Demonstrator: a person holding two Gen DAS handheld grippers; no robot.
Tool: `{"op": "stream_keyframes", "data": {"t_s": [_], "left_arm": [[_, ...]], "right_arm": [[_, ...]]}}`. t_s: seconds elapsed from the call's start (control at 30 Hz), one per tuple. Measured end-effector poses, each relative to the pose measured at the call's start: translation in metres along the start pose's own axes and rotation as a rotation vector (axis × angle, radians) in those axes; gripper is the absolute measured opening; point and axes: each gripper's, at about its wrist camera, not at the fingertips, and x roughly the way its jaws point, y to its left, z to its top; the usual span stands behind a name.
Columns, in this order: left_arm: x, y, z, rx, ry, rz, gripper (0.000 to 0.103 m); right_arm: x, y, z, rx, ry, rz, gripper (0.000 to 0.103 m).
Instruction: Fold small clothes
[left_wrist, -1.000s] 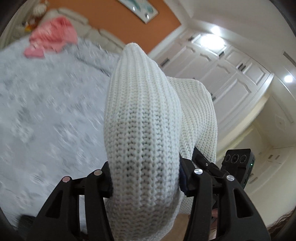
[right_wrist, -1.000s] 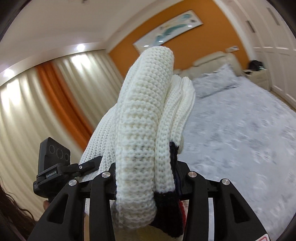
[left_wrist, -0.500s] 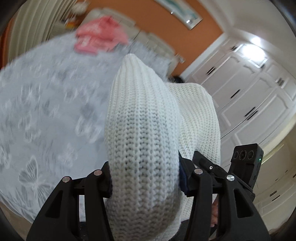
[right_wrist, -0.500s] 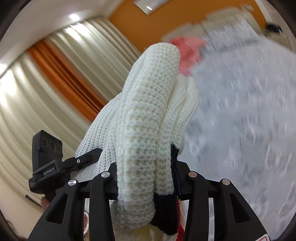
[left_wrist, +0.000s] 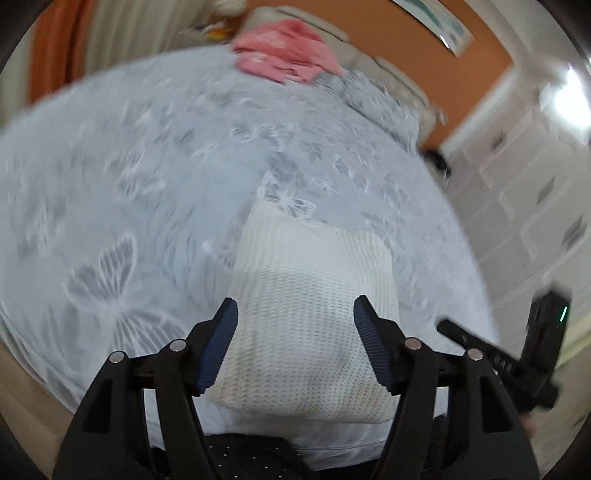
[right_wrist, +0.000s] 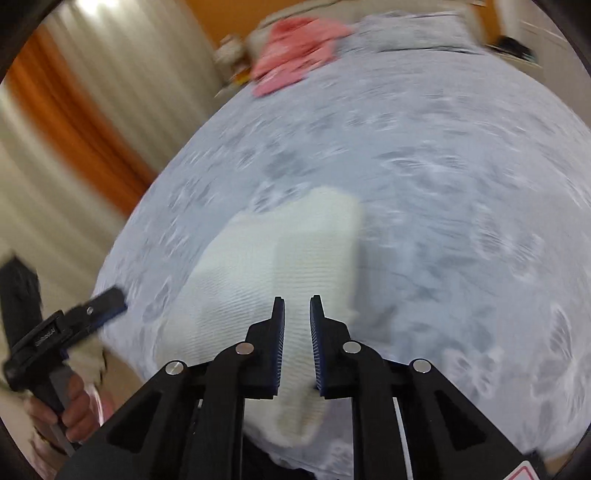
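Two tongs hover over a bed (left_wrist: 122, 192) covered in a pale grey butterfly-print spread. A folded white knit sweater (left_wrist: 306, 317) lies flat on the spread near the bed's front edge. The left tongs (left_wrist: 295, 308) are spread wide above it, gripping nothing. The right tongs (right_wrist: 297, 308) stand with a narrow gap between the fingers, above the sweater's near end; whether they pinch it cannot be told. A pink garment (left_wrist: 284, 59) sits at the far end of the bed.
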Motion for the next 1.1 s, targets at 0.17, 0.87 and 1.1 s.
{"op": "stream_keyframes", "data": {"t_s": [0.17, 0.87, 1.1], "left_arm": [[0.077, -0.027, -0.031, 0.166, 0.208, 0.176, 0.063], [-0.019, -0.083, -0.101, 0.315, 0.022, 0.396, 0.092], [-0.023, -0.063, -0.112, 0.280, 0.008, 0.385, 0.092]], "right_arm": [[0.082, -0.001, -0.014, -0.047, 0.177, -0.107, 0.009], [-0.022, 0.023, -0.072, -0.018, -0.105, -0.327, 0.048], [-0.022, 0.033, -0.089, -0.042, -0.134, -0.387, 0.053]]}}
